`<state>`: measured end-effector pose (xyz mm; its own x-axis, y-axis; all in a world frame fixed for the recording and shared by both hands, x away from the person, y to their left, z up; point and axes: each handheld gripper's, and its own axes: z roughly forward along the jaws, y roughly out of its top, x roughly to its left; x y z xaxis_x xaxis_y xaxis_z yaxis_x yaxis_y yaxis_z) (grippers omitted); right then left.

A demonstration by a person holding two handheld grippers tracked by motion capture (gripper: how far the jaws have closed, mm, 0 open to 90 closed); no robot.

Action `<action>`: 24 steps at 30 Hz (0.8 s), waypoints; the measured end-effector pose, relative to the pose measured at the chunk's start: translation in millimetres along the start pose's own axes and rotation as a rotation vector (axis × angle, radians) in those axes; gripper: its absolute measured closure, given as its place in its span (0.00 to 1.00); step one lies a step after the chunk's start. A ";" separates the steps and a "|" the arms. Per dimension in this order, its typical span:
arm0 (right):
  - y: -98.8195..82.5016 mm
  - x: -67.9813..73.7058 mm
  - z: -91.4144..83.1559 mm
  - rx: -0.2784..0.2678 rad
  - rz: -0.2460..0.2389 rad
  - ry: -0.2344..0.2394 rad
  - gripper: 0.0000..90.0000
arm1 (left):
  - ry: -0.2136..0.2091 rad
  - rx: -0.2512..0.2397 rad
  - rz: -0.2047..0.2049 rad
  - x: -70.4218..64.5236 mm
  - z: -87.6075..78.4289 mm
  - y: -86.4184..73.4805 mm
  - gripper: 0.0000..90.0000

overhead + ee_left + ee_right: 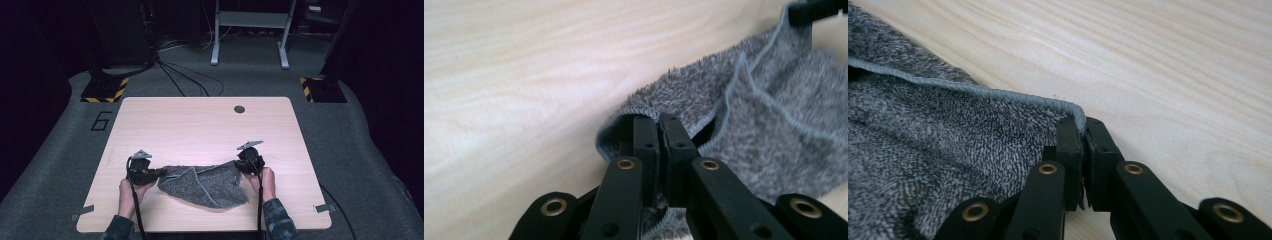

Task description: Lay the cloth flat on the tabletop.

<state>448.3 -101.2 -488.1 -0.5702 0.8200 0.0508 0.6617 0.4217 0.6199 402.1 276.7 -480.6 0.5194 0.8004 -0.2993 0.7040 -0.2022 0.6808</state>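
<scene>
Pale wood desk (200,120), near front edge: grey towel (205,185), left gripper (159,173) and right gripper (239,166) both clamped onto its corners.

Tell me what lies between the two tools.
In the high view, the grey towel spans from the left tool to the right tool.

Tool (1083,135) pinches the grey towel's (938,150) corner over the table (1173,75).
</scene>
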 end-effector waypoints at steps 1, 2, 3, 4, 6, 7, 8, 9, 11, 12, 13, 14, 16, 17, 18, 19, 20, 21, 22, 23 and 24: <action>0.6 -0.3 -1.3 -0.005 0.011 -0.002 0.96 | 0.012 -0.022 -0.007 1.1 0.7 2.4 0.96; 1.4 -1.9 -1.7 -0.008 0.005 -0.005 0.96 | 0.017 -0.020 -0.010 2.9 1.2 5.3 0.95; 1.7 -2.6 -1.0 -0.012 0.014 -0.013 0.96 | 0.037 -0.033 -0.014 5.0 4.5 7.4 0.93; 1.9 -3.6 -0.1 -0.008 0.022 -0.015 0.95 | 0.054 -0.024 -0.018 8.1 8.0 9.6 0.90; 2.0 -7.0 5.2 0.009 0.030 -0.029 0.93 | 0.090 -0.009 0.000 13.1 18.2 11.4 0.85; 1.7 -8.2 8.3 0.017 0.040 -0.027 0.92 | 0.102 0.006 0.000 13.8 20.7 11.7 0.79; 1.2 -9.4 9.9 0.022 0.046 -0.021 0.91 | 0.104 0.013 0.011 13.3 22.2 11.3 0.76; 0.4 -10.1 10.6 0.023 0.050 -0.022 0.90 | 0.104 0.012 0.022 11.6 22.5 10.4 0.73; -0.9 -10.6 8.3 0.015 0.053 -0.021 0.87 | 0.122 0.017 0.069 8.0 20.1 8.7 0.65; -1.4 -10.8 6.5 0.013 0.050 -0.024 0.85 | 0.116 0.022 0.110 5.6 16.9 7.7 0.63; -1.7 -10.6 4.7 0.003 0.053 -0.025 0.83 | 0.122 0.023 0.136 2.9 15.9 6.3 0.61; -1.9 -10.4 2.6 -0.001 0.052 -0.028 0.83 | 0.146 0.039 0.163 -0.4 15.1 5.7 0.59; -2.0 -9.1 0.1 -0.008 0.047 -0.026 0.80 | 0.143 0.052 0.218 -5.5 15.4 3.8 0.57; -2.0 -9.1 0.3 -0.014 0.036 -0.027 0.79 | 0.158 0.070 0.241 -7.1 15.7 3.5 0.55; -1.9 -8.1 0.2 -0.003 0.040 -0.029 0.78 | 0.162 0.065 0.267 -9.3 17.1 2.0 0.53; -2.0 -7.8 0.4 0.001 0.037 -0.029 0.76 | 0.172 0.063 0.273 -11.3 18.6 0.5 0.53; -2.2 -8.1 0.6 0.002 0.031 -0.032 0.74 | 0.184 0.073 0.282 -11.8 20.4 -0.6 0.52; -2.5 -8.0 1.1 0.001 0.028 -0.031 0.72 | 0.173 0.087 0.293 -11.7 22.5 -1.9 0.50; -2.7 -7.8 1.9 0.006 0.030 -0.030 0.69 | 0.179 0.094 0.295 -11.8 24.4 -3.5 0.50; -2.7 -7.6 2.5 0.012 0.030 -0.029 0.67 | 0.176 0.100 0.289 -10.8 26.1 -4.3 0.50; -2.9 -7.6 3.2 0.013 0.029 -0.030 0.65 | 0.172 0.103 0.286 -9.3 27.5 -4.5 0.50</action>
<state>452.3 -107.5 -492.8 -0.5360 0.8430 0.0452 0.6842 0.4023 0.6083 407.4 254.7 -499.3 0.6197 0.7846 0.0174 0.5913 -0.4813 0.6471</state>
